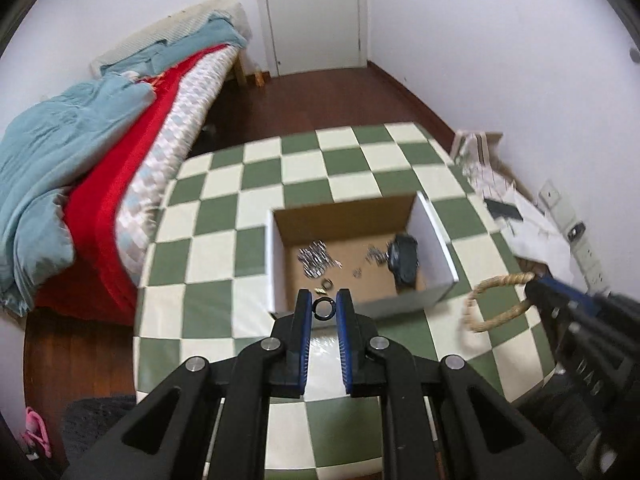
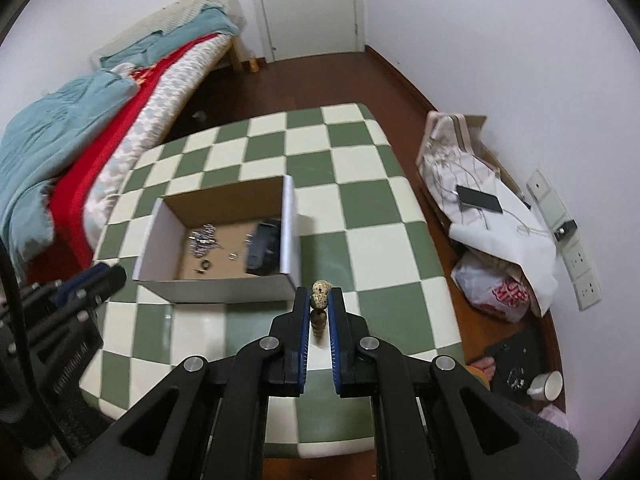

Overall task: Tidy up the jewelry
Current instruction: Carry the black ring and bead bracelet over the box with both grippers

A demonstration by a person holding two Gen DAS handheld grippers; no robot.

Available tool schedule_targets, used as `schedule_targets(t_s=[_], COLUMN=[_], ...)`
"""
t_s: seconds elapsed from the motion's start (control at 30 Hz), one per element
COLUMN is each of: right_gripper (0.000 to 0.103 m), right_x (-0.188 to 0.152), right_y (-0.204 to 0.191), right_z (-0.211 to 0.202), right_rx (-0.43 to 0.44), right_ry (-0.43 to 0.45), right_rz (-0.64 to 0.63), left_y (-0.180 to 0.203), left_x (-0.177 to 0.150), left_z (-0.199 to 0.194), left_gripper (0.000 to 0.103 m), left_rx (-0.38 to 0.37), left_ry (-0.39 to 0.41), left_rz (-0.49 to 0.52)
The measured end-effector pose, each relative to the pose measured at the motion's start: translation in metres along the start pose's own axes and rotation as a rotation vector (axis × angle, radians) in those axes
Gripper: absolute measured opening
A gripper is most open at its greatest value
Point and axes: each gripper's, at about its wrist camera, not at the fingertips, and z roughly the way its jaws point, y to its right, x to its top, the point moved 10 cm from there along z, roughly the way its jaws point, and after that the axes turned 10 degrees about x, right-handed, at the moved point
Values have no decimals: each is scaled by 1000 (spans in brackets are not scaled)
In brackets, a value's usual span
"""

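Note:
An open cardboard box [image 1: 436, 240] stands on the green-and-white checked table [image 1: 224, 208]. Inside lie silver jewelry pieces [image 1: 316, 262], a small ring [image 1: 327, 283] and a black pouch [image 1: 404, 258]. My left gripper [image 1: 324, 307] is shut on a black ring [image 1: 324, 307], just in front of the box's near wall. My right gripper [image 2: 320, 300] is shut on a speckled beige bead bracelet [image 2: 320, 294], near the box's [image 2: 290, 220] front right corner. In the left wrist view the bracelet shows as a tan loop [image 1: 496, 312] hanging from the right gripper [image 1: 536, 284].
A bed with blue and red bedding [image 1: 80, 168] lies left of the table. Bags, a phone [image 2: 478, 199] and wall sockets [image 2: 580, 264] are on the right. A cup [image 2: 546, 386] stands on the floor. A door [image 1: 312, 16] is at the back.

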Motion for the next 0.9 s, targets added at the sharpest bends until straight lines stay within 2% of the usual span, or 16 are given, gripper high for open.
schedule_targets(t_s=[0.17, 0.43, 0.53, 0.63, 0.73, 0.9], right_gripper=[9, 9, 9, 9, 9, 9], right_x=[8, 39, 55, 66, 75, 79], right_y=[-26, -50, -53, -55, -57, -57], right_z=[-12, -23, -20, -10, 9, 41], right_rx=[33, 70, 86, 143, 207, 235], right_ry=[20, 59, 64, 50, 4, -64], right_rz=[-34, -67, -66, -46, -20, -10], left_y=[-21, -40, -45, -46, -45, -41], left_x=[17, 39, 48, 52, 56, 54], left_z=[-16, -18, -8, 8, 26, 55], left_gripper=[9, 9, 9, 9, 10, 10], left_rx=[14, 13, 9, -14, -35, -80], left_ry=[34, 51, 37, -1, -38, -109], left_rz=[-40, -86, -91, -92, -93, -103])
